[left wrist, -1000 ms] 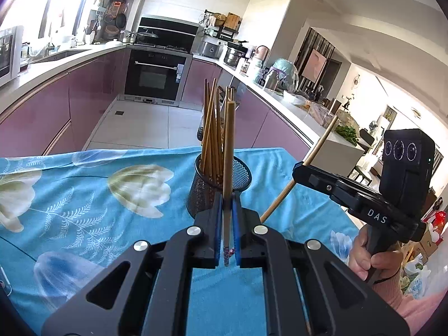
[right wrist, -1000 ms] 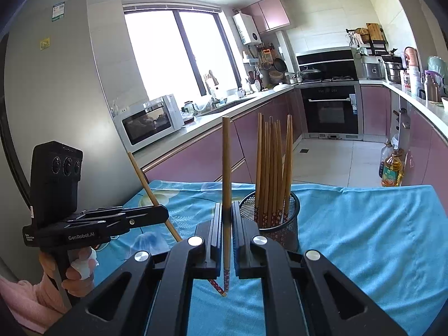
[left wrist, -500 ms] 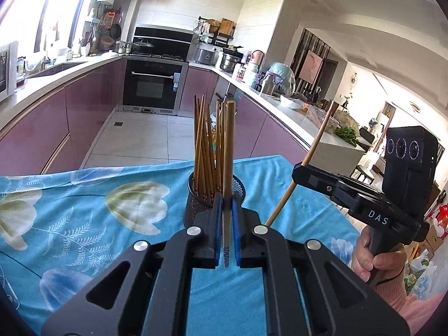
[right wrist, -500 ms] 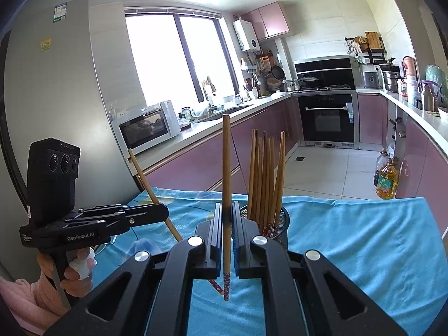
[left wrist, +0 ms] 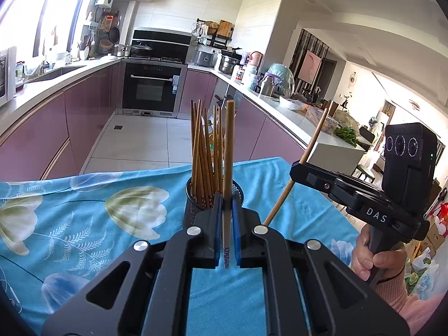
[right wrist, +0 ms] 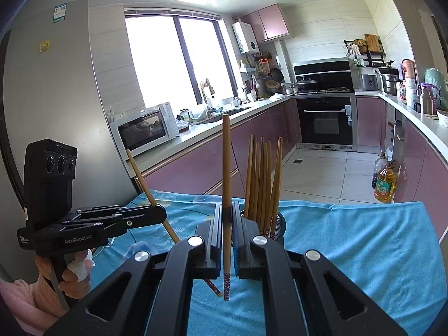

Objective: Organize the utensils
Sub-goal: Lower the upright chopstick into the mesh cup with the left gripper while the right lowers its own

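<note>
Chopsticks, long brown wooden ones with patterned tips, are what this job turns on, and most of them seem to be put away already. Largest in view is the blue floral tablecloth point(left wrist: 84, 224) over the table, bare of loose utensils as far as both views show. On it stands the black wire-mesh cylindrical holder point(left wrist: 193, 210), with a bundle of chopsticks point(left wrist: 204, 154) upright inside, tips down.

Above the cloth and just short of the holder, the left gripper point(left wrist: 226, 232) has its jaws closed tight on one wooden chopstick point(left wrist: 229, 154), held nearly upright with the patterned tip hanging below the pads. The right gripper point(right wrist: 227, 238) is clamped the same way on a second chopstick point(right wrist: 226, 168), also upright, with the holder just beyond it to the right.

Judging from this, the sorting is close to finished: two pieces are left, both in hand and neither yet inside the holder. What remains is probably to bring each over the rim and lower it in.
</note>
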The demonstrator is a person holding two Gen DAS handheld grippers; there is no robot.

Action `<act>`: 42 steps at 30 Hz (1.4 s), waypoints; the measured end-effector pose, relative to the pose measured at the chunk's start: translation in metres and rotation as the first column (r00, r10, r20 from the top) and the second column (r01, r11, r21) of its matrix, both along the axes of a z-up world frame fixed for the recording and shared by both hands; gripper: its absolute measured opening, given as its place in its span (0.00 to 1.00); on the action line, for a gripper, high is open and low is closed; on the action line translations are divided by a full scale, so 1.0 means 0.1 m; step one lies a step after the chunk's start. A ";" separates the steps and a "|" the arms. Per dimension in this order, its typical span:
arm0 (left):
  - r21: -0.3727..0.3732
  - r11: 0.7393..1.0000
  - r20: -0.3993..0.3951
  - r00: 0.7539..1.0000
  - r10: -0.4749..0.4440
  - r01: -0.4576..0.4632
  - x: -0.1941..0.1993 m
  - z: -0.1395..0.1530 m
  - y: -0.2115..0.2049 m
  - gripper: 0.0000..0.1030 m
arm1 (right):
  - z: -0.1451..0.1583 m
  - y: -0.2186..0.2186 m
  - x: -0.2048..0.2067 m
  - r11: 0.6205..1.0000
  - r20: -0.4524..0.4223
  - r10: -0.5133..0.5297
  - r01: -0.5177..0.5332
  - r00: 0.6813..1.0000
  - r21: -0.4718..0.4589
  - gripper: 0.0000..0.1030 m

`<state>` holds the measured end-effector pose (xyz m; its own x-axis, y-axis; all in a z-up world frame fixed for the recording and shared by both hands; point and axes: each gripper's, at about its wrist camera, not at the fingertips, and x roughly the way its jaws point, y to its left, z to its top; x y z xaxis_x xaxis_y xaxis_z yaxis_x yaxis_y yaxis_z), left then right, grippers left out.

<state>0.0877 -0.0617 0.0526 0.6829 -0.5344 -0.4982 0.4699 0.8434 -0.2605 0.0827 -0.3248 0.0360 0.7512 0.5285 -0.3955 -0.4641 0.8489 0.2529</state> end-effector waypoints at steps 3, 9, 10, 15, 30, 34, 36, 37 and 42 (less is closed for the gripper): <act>0.000 1.000 0.003 1.000 -0.001 0.001 0.00 0.01 0.00 0.07 | 0.00 0.00 0.00 1.000 0.003 0.000 0.000 1.000 0.001 0.05; 0.000 1.000 0.012 1.000 -0.004 0.004 0.01 0.05 -0.01 0.07 | 0.06 -0.02 0.00 1.000 0.014 0.001 -0.001 1.000 0.001 0.05; 0.000 1.000 0.013 1.000 -0.004 0.004 0.01 0.05 -0.01 0.07 | 0.07 -0.01 0.01 1.000 0.015 0.002 -0.002 1.000 0.000 0.05; 0.002 1.000 0.017 1.000 -0.006 0.006 0.02 0.06 -0.02 0.07 | 0.09 -0.01 0.03 1.000 0.021 0.002 -0.002 1.000 0.002 0.05; 0.010 1.000 0.038 0.999 -0.003 0.003 0.07 0.15 -0.02 0.07 | 0.14 0.01 0.10 1.000 0.034 0.007 -0.007 0.999 0.000 0.05; 0.014 1.000 0.044 0.999 -0.003 0.003 0.07 0.18 -0.04 0.07 | 0.14 0.01 0.10 1.000 0.035 0.008 -0.008 0.999 -0.001 0.05; 0.016 1.000 0.048 0.999 -0.005 0.004 0.07 0.19 -0.07 0.07 | 0.15 0.01 0.10 1.000 0.037 0.007 -0.007 0.999 -0.003 0.05; 0.017 1.000 0.049 0.999 -0.005 0.004 0.06 0.20 -0.07 0.07 | 0.15 0.00 0.10 1.000 0.036 0.006 -0.006 0.999 -0.002 0.05; 0.017 1.000 0.051 0.999 -0.004 0.003 0.07 0.21 -0.08 0.07 | 0.14 0.00 0.10 1.000 0.038 0.007 -0.007 0.999 -0.001 0.05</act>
<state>0.0949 -0.0699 0.0738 0.7058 -0.5285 -0.4718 0.4854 0.8458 -0.2214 0.0932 -0.3243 0.0504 0.7622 0.5333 -0.3669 -0.4793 0.8459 0.2339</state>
